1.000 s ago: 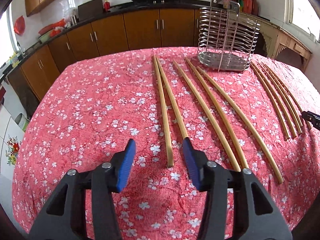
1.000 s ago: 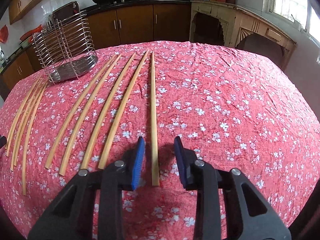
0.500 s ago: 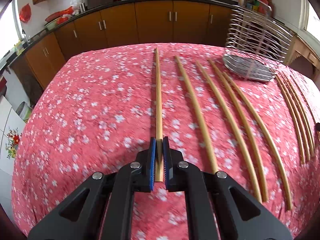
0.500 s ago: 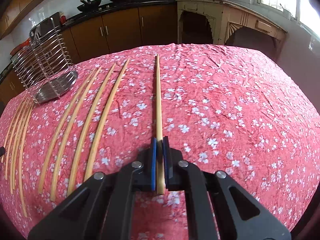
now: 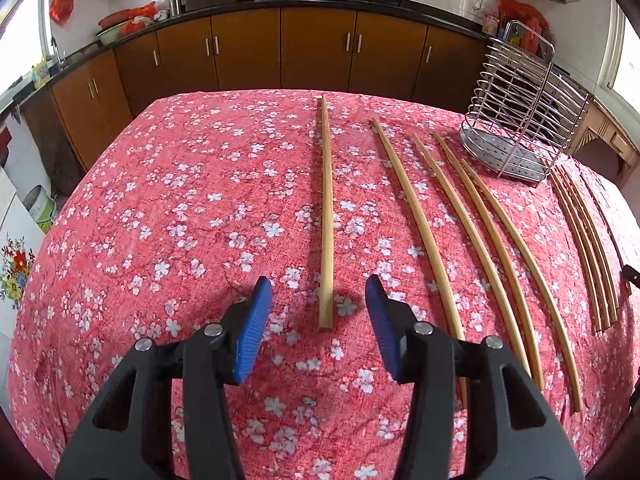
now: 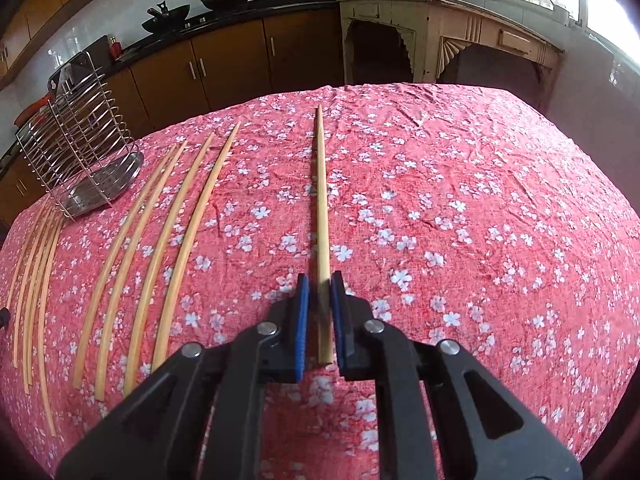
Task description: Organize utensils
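A lone bamboo chopstick (image 5: 326, 220) lies on the flowered red cloth, its near end between the spread blue pads (image 5: 256, 324) of my left gripper (image 5: 318, 284). Those jaws are opening and touch nothing. In the right wrist view another chopstick (image 6: 322, 200) runs away from my right gripper (image 6: 319, 276). Its near end sits between the pads (image 6: 301, 320), which are opening, and a narrow gap shows beside the stick. Several more chopsticks (image 5: 460, 240) (image 6: 168, 240) lie side by side between the two lone ones. A wire utensil rack (image 5: 520, 120) (image 6: 80, 152) stands at the table's far side.
A tighter bundle of thin chopsticks (image 5: 584, 240) (image 6: 36, 260) lies beyond the row, near the rack. The red cloth (image 5: 180, 220) drapes over the table's rounded edges. Brown kitchen cabinets (image 5: 312, 48) and a pale sideboard (image 6: 440, 32) stand behind the table.
Both grippers closed on a chopstick each and slid it sideways away from the row. The left jaws have since sprung wide, leaving the stick on the cloth; the right jaws have loosened slightly.
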A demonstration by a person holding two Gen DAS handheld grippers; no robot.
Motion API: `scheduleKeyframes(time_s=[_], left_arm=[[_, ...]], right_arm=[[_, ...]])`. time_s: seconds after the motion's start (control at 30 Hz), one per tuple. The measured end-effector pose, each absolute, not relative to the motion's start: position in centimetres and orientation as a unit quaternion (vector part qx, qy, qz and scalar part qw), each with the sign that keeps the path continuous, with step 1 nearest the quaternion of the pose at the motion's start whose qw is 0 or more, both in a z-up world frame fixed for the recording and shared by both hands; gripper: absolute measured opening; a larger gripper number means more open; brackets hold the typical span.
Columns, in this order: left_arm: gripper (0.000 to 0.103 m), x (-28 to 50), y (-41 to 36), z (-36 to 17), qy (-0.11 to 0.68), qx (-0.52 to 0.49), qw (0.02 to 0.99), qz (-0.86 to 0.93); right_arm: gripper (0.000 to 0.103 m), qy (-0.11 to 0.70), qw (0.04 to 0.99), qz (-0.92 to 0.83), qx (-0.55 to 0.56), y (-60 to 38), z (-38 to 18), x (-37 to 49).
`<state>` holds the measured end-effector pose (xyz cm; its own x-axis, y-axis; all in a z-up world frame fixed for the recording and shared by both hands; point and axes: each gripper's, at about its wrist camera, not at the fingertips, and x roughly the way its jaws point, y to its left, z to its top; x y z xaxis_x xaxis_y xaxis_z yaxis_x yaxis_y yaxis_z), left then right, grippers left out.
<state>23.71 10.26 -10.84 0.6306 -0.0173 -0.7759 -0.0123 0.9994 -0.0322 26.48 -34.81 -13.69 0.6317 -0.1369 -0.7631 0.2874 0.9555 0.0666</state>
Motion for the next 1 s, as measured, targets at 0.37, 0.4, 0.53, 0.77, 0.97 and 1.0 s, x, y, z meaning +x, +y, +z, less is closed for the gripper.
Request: scheduleKeyframes(time_s=[0.37,0.4,0.53,0.77,0.97,1.0], left_arm=[[0.007,22.7,9.1,-10.8,0.430,0.010,0.903,0.007],[0.007,22.7,9.0,-10.8,0.430,0.012,0.903,0.005],[0.007,21.8,9.2,-10.7,0.428,0.007,0.904,-0.004],[0.006,18.7,9.7,-7.4,0.377,0.009,0.926,-0.017],[0.006,16.5,9.7,-2.7,0.311,0.002,0.950,-0.020],[0.006,16.2,9.7,-1.7,0.297,-0.003,0.955,-0.020]], right_arm=[[0.008,0.413,0.899,-0.111,0.098,-34.3,-13.6,24.6],[0.008,0.412,0.899,-0.109,0.100,-34.4,-13.6,24.5],[0.008,0.402,0.904,-0.105,0.101,-34.1,-12.9,23.2],[0.008,0.354,0.927,-0.097,0.077,-33.1,-9.2,20.4],[0.008,0.301,0.947,-0.089,0.062,-32.2,-5.5,18.3],[0.008,0.289,0.951,-0.088,0.061,-32.1,-4.7,18.0]])
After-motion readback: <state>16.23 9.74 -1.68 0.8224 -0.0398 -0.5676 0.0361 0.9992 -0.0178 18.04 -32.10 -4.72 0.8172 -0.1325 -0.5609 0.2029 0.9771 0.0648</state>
